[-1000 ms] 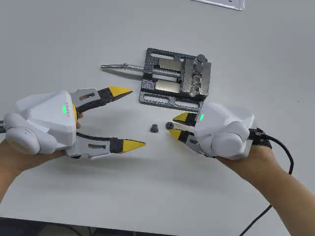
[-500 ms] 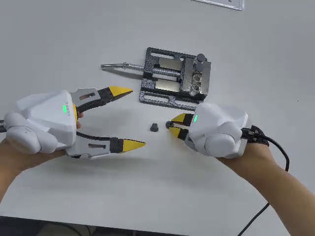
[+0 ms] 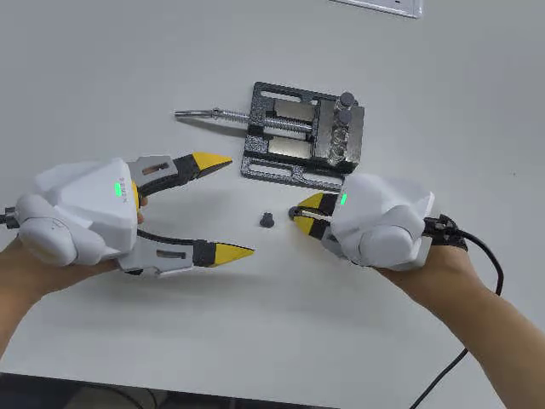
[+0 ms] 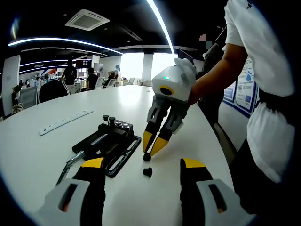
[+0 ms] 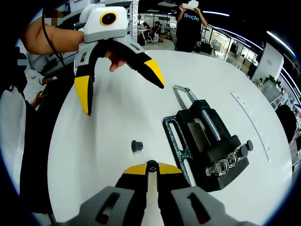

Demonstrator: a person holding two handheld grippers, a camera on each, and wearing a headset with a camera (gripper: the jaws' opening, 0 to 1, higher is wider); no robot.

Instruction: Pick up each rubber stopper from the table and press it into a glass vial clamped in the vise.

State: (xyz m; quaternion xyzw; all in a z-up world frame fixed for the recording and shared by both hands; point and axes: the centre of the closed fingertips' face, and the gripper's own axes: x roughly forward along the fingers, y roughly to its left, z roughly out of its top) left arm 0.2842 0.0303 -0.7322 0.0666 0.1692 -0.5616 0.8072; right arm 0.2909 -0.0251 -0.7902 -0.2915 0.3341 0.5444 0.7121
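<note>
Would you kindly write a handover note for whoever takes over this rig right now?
Left tool: open, empty, left of the loose stopper on the table.
Right tool: shut on the held stopper, just in front of the vise.
Done: two stoppered vials at the vise's far end.
Left: press the held stopper into one of the open vials, then fetch and seat the loose stopper.

The table (image 3: 255,51) is viewed from above, from its near edge, in the head view. The left gripper view is aimed low across it toward the right, the right gripper view toward the left, both from close. The vise (image 3: 294,152) and the loose stopper (image 3: 267,221) are shared by all three.
</note>
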